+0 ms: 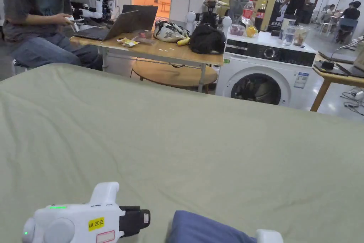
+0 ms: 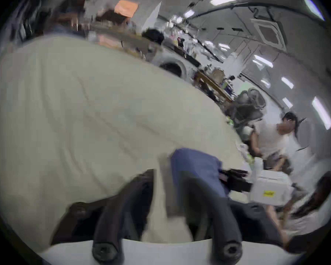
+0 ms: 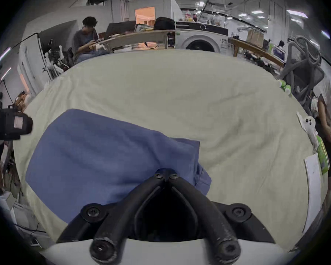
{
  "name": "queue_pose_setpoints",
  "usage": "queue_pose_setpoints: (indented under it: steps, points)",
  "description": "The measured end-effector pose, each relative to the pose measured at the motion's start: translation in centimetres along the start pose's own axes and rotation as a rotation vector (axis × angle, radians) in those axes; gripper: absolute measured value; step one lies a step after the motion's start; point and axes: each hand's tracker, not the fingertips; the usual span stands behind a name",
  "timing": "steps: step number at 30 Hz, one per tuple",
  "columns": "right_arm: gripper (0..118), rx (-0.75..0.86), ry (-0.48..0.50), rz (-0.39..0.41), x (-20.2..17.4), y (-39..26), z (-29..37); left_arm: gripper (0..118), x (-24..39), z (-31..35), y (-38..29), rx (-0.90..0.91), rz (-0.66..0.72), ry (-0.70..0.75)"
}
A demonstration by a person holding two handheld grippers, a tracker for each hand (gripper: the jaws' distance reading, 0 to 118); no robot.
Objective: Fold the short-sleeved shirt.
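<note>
The blue short-sleeved cotton shirt (image 3: 107, 154) was laid, partly folded, on the near part of the wide surface covered with a pale green sheet (image 3: 180, 97). The right tongs (image 3: 166, 175) were seen with the tips brought together on a bunched edge of the shirt. The left tongs (image 2: 168, 181) were held apart (the view was blurred) beside the shirt's left side. A white washing machine (image 1: 265, 73) stood behind.

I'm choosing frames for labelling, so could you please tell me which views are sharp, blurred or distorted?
Head view: sharp, evenly lit, undistorted. Left gripper view: fisheye, motion-smeared, so the blue cloth shirt looks streaked. Right gripper view: fisheye but crisp; shirt and pale green bedsheet creases read clearly.
</note>
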Motion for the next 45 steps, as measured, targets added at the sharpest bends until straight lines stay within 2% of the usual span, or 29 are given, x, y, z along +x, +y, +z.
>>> queue_pose_setpoints:
  steps: [1, 2, 6, 11, 17, 23, 35, 36, 37, 38, 39, 41, 45]
  points:
    - [0, 0.0, 0.003, 0.001, 0.1, -0.1, 0.1, 70, -0.7, -0.4, 0.1, -0.05, 0.042, -0.062]
    - [0, 0.0, 0.006, 0.002, 0.1, -0.1, 0.1, 70, -1.3, -0.7, 0.0, -0.096, 0.093, -0.137]
    - [0, 0.0, 0.007, 0.009, 0.1, -0.2, 0.1, 72, -3.6, -2.9, -0.1, -0.193, 0.276, -0.258]
    - [0, 0.001, 0.006, 0.008, 0.0, -0.2, 0.1, 72, -4.2, -6.9, 0.1, -0.324, 0.291, -0.292]
    - [0, 0.003, 0.016, -0.015, 0.3, -0.2, 0.0, 72, -2.8, -11.3, -0.4, -0.398, 0.327, -0.487]
    - [0, 0.005, 0.021, -0.024, 0.4, -0.3, 0.0, 72, -2.0, -12.9, -0.9, -0.404, 0.395, -0.502]
    - [0, 0.008, 0.015, -0.022, 0.3, -0.4, 0.0, 71, -1.5, -12.3, -0.1, -0.402, 0.365, -0.451]
    - [0, 0.009, 0.012, -0.021, 0.2, -0.4, 0.0, 66, -1.3, -12.4, -0.2, -0.402, 0.368, -0.453]
    - [0, 0.01, 0.011, -0.02, 0.2, -0.4, 0.0, 56, -1.1, -12.3, -0.2, -0.4, 0.353, -0.446]
    - [0, 0.01, 0.01, -0.018, 0.2, -0.4, 0.1, 39, -1.1, -12.2, -0.1, -0.389, 0.303, -0.408]
    - [0, 0.011, 0.011, -0.017, 0.2, -0.4, 0.1, 32, -1.0, -12.1, -0.1, -0.38, 0.278, -0.37]
    - [0, 0.012, 0.014, -0.019, 0.2, -0.4, 0.1, 26, -1.2, -12.2, -0.5, -0.388, 0.298, -0.37]
    - [0, 0.019, 0.016, -0.017, 0.2, -0.5, 0.1, 23, -1.4, -11.7, -0.7, -0.372, 0.292, -0.388]
